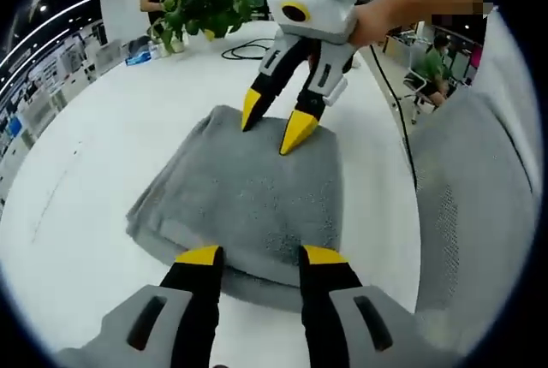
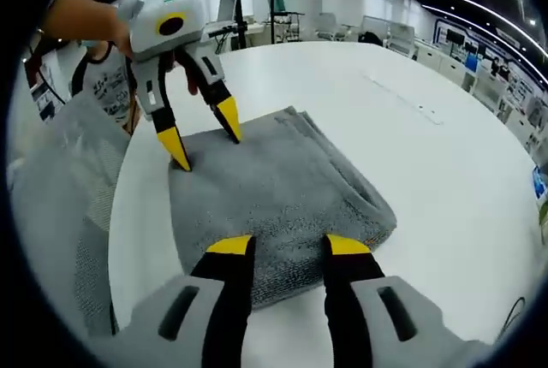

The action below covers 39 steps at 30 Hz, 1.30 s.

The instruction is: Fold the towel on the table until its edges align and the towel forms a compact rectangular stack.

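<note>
Lying mid-frame on the white table, the grey towel is folded into a stack. The left gripper and right gripper both hold their jaws apart, empty, at opposite towel edges.

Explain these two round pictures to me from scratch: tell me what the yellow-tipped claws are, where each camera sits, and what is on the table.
No robot arm here: a person holds a two-jaw hand tool in each hand, and each tool carries a fisheye camera looking along its own jaws.

In the left gripper view, the left gripper rises from the bottom, jaws apart, at the near edge of a grey towel. The right gripper reaches in from above, held by a hand, open, its tips on the towel's far edge.

The right gripper view shows the same scene from the opposite side.

The towel lies folded in layers on a white table. Neither gripper pinches anything. A potted plant stands further back.
</note>
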Available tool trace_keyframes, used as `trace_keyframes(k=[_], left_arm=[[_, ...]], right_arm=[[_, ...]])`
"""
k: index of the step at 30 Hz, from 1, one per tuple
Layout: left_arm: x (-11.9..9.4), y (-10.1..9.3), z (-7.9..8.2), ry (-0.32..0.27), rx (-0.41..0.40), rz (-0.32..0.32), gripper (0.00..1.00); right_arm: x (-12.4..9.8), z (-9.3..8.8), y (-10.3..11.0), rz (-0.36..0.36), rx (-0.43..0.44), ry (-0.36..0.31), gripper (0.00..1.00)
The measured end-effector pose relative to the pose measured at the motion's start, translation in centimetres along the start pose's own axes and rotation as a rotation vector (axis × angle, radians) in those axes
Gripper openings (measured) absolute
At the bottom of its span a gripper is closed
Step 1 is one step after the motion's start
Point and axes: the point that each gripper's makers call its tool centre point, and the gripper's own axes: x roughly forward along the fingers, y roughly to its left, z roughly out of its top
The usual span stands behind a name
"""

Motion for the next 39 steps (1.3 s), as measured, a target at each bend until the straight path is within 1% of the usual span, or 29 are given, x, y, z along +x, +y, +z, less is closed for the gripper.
trace_keyframes(k=[2, 5, 7, 10, 12, 13, 15, 16, 17, 19, 22, 25, 28, 32, 35, 37, 39], left_arm=[[-0.1, 0.1, 0.0, 0.006, -0.004, -0.001, 0.37], [-0.4, 0.3, 0.0, 0.005, -0.014, 0.002, 0.37], [-0.6, 0.4, 0.1, 0.001, -0.025, 0.012, 0.38], [-0.9, 0.4, 0.2, -0.006, -0.032, 0.027, 0.38], [-1.2, 0.4, 0.3, -0.012, -0.046, 0.040, 0.38], [-1.3, 0.4, 0.4, -0.016, -0.051, 0.047, 0.38], [-1.6, 0.4, 0.6, -0.024, -0.055, 0.058, 0.38], [-1.8, 0.5, 0.7, -0.029, -0.059, 0.069, 0.38], [-1.9, 0.6, 0.8, -0.032, -0.063, 0.075, 0.38], [-2.3, 0.5, 1.0, -0.039, -0.076, 0.084, 0.38], [-2.8, 0.1, 1.3, -0.037, -0.065, 0.094, 0.38], [-3.1, -0.1, 1.4, -0.034, -0.050, 0.100, 0.38], [-3.5, -0.3, 1.6, -0.037, -0.051, 0.108, 0.38], [-3.7, -0.6, 1.9, -0.050, -0.063, 0.116, 0.38], [-3.6, -0.9, 2.2, -0.058, -0.063, 0.119, 0.37], [-3.4, -1.3, 2.3, -0.057, -0.058, 0.117, 0.37], [-3.1, -1.8, 2.2, -0.051, -0.063, 0.109, 0.37]], right_arm=[[-0.1, 0.0, 0.1, -0.001, 0.008, -0.002, 0.32], [0.0, 0.2, 0.1, -0.004, -0.002, 0.019, 0.32], [-0.5, 0.8, 0.9, -0.007, -0.007, 0.025, 0.32], [-0.8, 1.1, 1.2, -0.003, 0.005, 0.018, 0.36], [-0.8, 1.3, 1.2, 0.001, 0.022, 0.000, 0.42], [-1.2, 1.7, 1.8, 0.000, 0.023, -0.002, 0.44], [-1.3, 1.9, 2.1, -0.004, 0.017, -0.003, 0.46], [-1.5, 2.0, 2.3, -0.005, 0.010, -0.007, 0.47], [-1.4, 2.0, 2.1, -0.003, 0.009, -0.012, 0.47], [-1.8, 2.1, 2.5, -0.003, 0.007, -0.012, 0.48], [-2.4, 2.7, 3.2, -0.009, 0.006, -0.026, 0.48], [-2.5, 2.9, 3.1, -0.013, 0.008, -0.040, 0.49], [-3.0, 3.3, 3.6, -0.013, 0.012, -0.056, 0.50], [-3.6, 3.4, 4.9, -0.007, -0.006, -0.062, 0.50], [-3.8, 3.4, 5.2, -0.006, 0.002, -0.079, 0.50], [-4.0, 3.3, 5.7, -0.009, 0.023, -0.089, 0.50], [-3.6, 2.6, 5.8, -0.006, 0.026, -0.086, 0.50]])
